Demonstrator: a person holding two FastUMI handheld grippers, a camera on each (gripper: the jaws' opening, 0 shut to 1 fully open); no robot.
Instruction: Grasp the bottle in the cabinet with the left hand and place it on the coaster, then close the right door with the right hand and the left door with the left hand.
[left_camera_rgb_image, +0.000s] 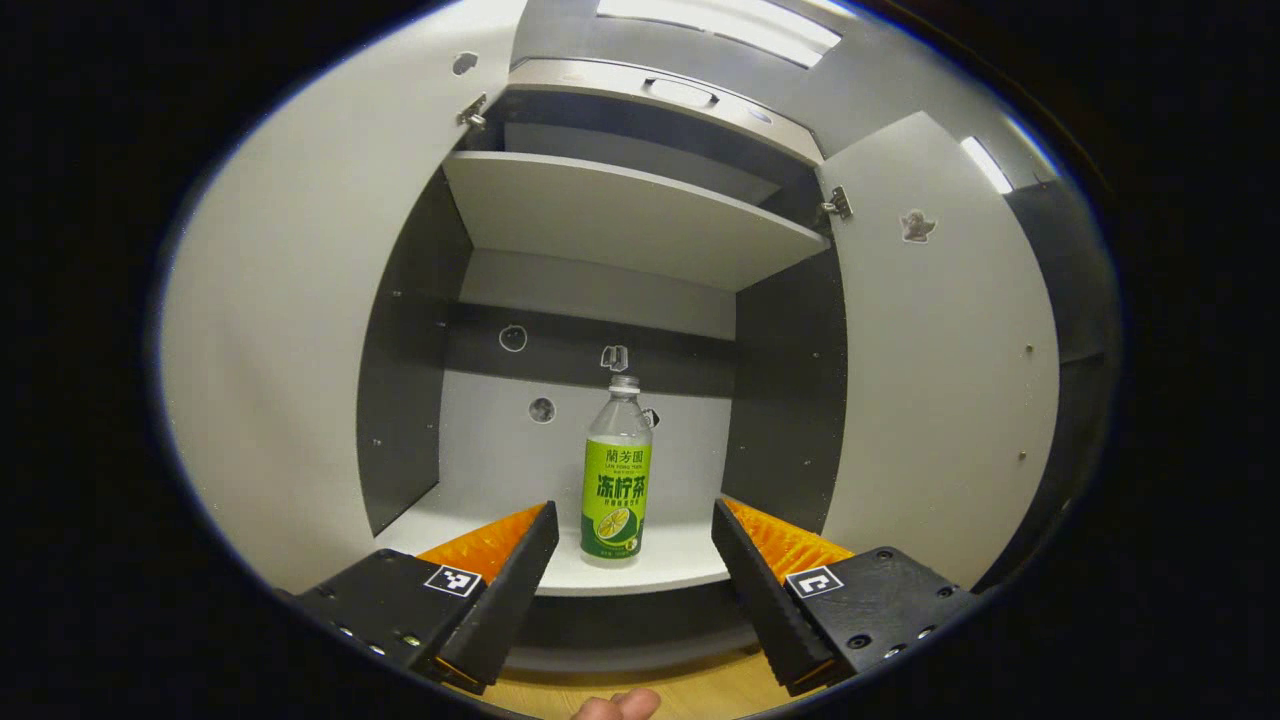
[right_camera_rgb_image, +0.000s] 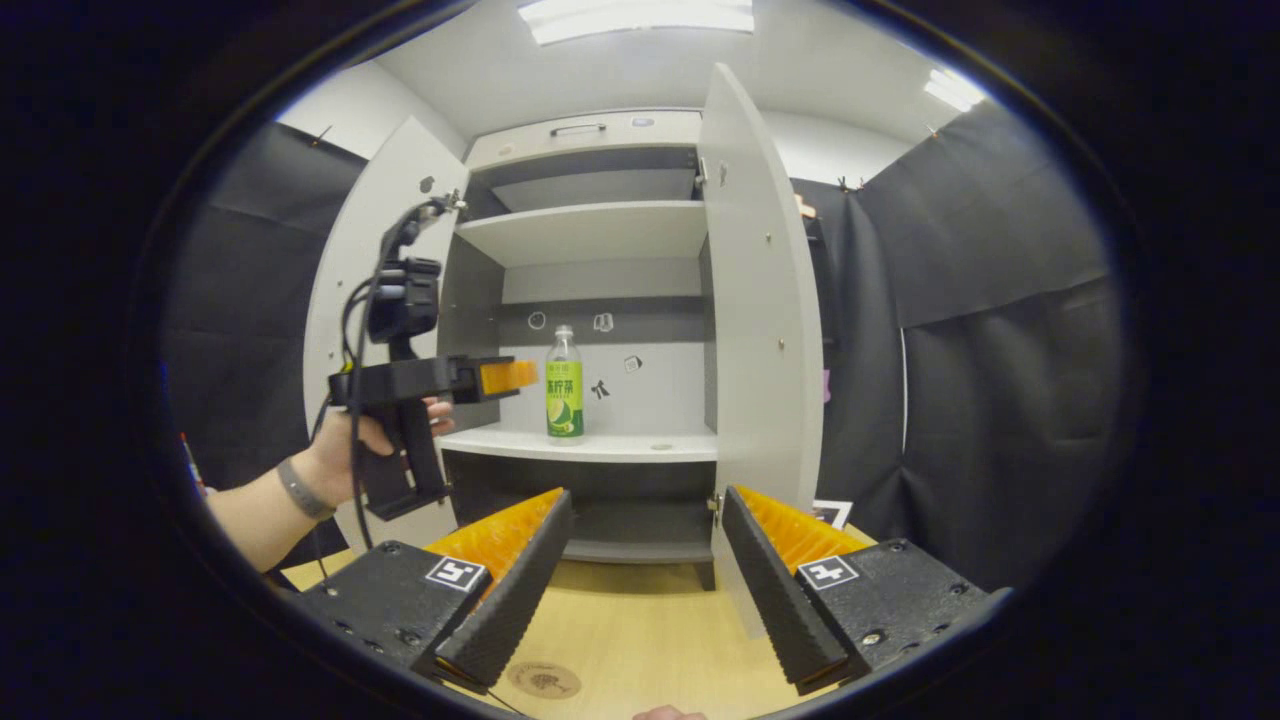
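Left gripper (right_camera_rgb_image: 510, 377): black pistol-grip body, looping black cables, square coded tags; grey wristband (right_camera_rgb_image: 299, 490) on a bare forearm.

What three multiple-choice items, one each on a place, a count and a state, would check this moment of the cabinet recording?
1. Where does the bottle stand?
A. On the cabinet's lower shelf
B. On the upper shelf
C. On the coaster

2. How many cabinet doors are swung open?
A. None
B. One
C. Two

3. What state is the left claw in?
A. Shut on the bottle
B. Open, short of the bottle
C. Shut on a door edge

Answers:
1 A: the bottle stands upright on the lower shelf, while the upper shelf is bare and the coaster lies on the table.
2 C: the left door and right door both stand wide open.
3 B: the left claw has its fingers spread, with the bottle farther in between them, untouched.
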